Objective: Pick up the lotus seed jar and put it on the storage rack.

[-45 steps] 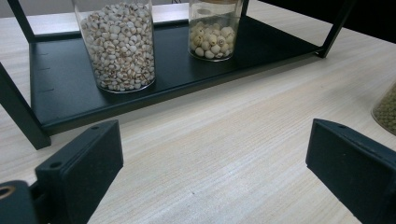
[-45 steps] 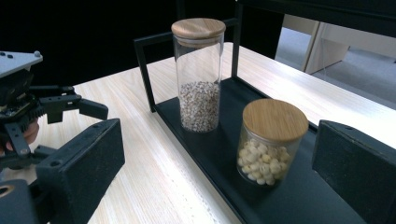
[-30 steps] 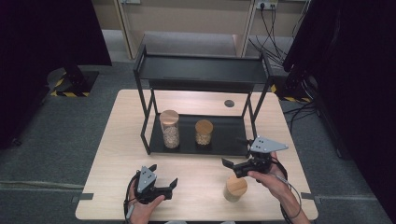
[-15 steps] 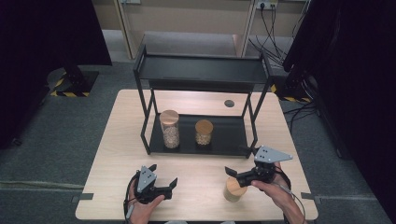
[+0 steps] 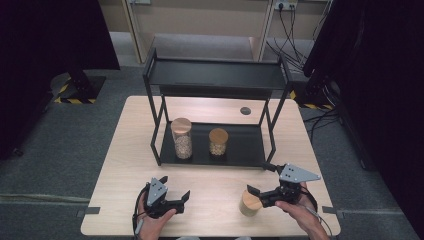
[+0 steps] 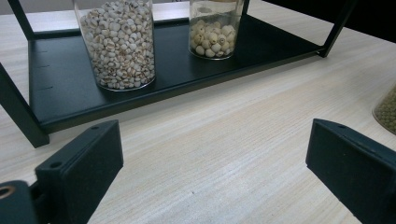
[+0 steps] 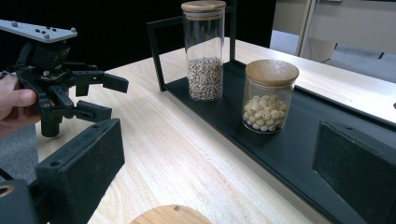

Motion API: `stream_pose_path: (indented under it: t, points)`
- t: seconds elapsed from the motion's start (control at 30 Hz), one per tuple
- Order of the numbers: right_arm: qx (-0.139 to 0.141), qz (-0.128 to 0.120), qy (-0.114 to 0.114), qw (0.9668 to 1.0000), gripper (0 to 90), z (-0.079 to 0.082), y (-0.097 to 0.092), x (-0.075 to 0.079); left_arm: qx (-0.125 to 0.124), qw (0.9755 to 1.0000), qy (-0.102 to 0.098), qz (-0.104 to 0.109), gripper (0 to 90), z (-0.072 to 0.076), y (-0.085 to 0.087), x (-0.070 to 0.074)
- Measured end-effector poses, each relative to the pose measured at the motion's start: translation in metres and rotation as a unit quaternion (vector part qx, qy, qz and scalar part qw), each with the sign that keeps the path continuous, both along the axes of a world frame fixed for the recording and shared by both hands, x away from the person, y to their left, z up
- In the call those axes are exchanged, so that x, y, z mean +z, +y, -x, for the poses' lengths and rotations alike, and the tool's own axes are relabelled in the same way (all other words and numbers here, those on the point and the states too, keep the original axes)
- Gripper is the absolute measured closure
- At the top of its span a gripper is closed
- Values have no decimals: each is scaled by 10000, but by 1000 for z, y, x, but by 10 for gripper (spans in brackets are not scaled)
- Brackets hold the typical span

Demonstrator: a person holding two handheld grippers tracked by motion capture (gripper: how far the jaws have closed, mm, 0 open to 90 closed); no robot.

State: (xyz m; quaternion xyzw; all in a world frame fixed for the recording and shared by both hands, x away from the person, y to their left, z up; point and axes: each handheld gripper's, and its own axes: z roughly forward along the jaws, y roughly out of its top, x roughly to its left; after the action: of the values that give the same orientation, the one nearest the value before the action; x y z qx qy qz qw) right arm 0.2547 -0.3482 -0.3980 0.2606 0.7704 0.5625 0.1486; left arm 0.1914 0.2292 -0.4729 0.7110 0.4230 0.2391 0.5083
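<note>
A black two-tier rack (image 5: pixel 250 150) stands mid-table. On its lower shelf are a tall grain jar (image 5: pixel 182 137) and a short jar of pale round seeds (image 5: pixel 218 141), both with wooden lids. A third wooden-lidded jar (image 5: pixel 248 202) stands on the table near the front edge. My right gripper (image 5: pixel 259 179) hovers open just above and behind it, and its lid (image 7: pixel 168 215) shows low between the jaws. My left gripper (image 5: pixel 175 186) is open over bare wood at the front left, facing the tall jar (image 6: pixel 120 44) and short jar (image 6: pixel 215 28).
The wooden table (image 5: pixel 135 150) has a round cable hole (image 5: pixel 245 110) behind the rack. The rack's upper shelf (image 5: pixel 215 75) holds nothing. Dark curtains and grey floor surround the table. The green-filled jar (image 6: pixel 386 109) sits at the right edge of the left gripper view.
My right gripper has drawn back toward the front edge and lower, ending close over the front jar. The left gripper has stayed put.
</note>
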Motion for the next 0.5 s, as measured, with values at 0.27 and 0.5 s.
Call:
stream_pose_path:
  t: [0.27, 0.5]
  points:
    - [-19, 22, 14, 10000, 29, 7, -1, -6, 3, 10000, -1, 6, 34, 0, 0, 0]
    - [-39, 15, 62, 10000, 29, 11, -4, -10, 13, 10000, -9, 8, 34, 1, 0, 0]
